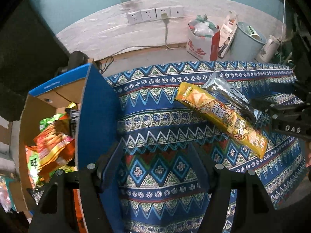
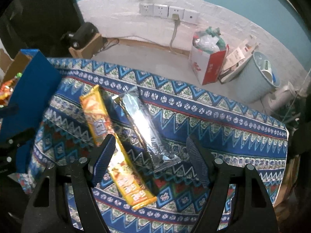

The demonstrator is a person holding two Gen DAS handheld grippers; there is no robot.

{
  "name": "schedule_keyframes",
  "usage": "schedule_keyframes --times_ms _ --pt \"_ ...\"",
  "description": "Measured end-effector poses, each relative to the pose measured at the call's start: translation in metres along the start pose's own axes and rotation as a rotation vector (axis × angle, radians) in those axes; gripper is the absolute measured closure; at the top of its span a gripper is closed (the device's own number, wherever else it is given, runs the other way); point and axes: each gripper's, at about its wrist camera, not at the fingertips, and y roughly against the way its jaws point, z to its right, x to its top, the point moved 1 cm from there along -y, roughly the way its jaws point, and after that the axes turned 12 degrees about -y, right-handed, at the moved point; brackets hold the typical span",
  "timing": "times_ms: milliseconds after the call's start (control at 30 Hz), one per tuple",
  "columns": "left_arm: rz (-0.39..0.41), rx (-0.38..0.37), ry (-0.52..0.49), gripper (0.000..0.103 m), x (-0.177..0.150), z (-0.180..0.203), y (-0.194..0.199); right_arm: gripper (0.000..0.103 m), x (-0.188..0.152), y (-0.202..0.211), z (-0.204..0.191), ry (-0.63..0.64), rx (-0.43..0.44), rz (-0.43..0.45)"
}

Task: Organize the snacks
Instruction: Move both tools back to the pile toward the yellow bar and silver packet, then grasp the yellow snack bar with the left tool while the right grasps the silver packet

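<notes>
Right gripper (image 2: 149, 155): fingers (image 2: 103, 159) spread, pinching nothing, hanging over the near ends of two long snack packs.
Left gripper (image 1: 155, 165): fingers (image 1: 111, 165) spread, empty, over bare patterned cloth just right of the box.
Yellow snack pack (image 2: 116, 149): lies flat on the cloth-covered bench (image 2: 233, 136), running from far left to near right, its middle partly hidden behind the right gripper's left finger.
Silver snack pack (image 2: 145, 128): lies just right of the yellow one, roughly parallel, its near end between the right gripper's fingers; whether the two packs touch I cannot tell.
Blue cardboard box (image 1: 93, 116): open-topped, at the left end of the bench, holding a heap of red, orange and green snack bags (image 1: 52, 147).
Beyond the bench, on the floor by the far wall: a red-and-white paper bag (image 2: 206, 66) stuffed full, a pale blue bin (image 2: 256, 77), a row of wall sockets (image 2: 169, 11) with one plug in.
</notes>
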Motion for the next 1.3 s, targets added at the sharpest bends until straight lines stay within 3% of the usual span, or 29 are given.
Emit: schedule_keyframes --times_ms 533,567,633,733,867,1300 --pt "-0.061 -0.049 -0.024 0.032 0.004 0.016 -0.034 0.028 -0.011 -0.056 -0.005 0.071 -0.062 -0.088" --pt "-0.063 -0.051 -0.026 0.032 0.002 0.017 -0.034 0.029 -0.011 -0.056 -0.004 0.055 -0.051 -0.088" --pt "-0.069 -0.060 -0.026 0.032 0.000 0.018 -0.035 0.051 -0.012 -0.057 -0.003 0.042 -0.034 -0.109" --pt "-0.081 -0.069 -0.028 0.032 -0.004 0.019 -0.037 0.069 -0.021 -0.062 -0.009 0.072 -0.061 -0.149" --pt "-0.096 -0.068 -0.024 0.032 -0.010 0.019 -0.037 0.075 -0.033 -0.056 -0.019 0.069 -0.063 -0.162" --pt "-0.113 -0.086 -0.023 0.030 -0.033 0.028 -0.022 0.075 -0.088 -0.035 -0.048 -0.009 0.021 -0.229"
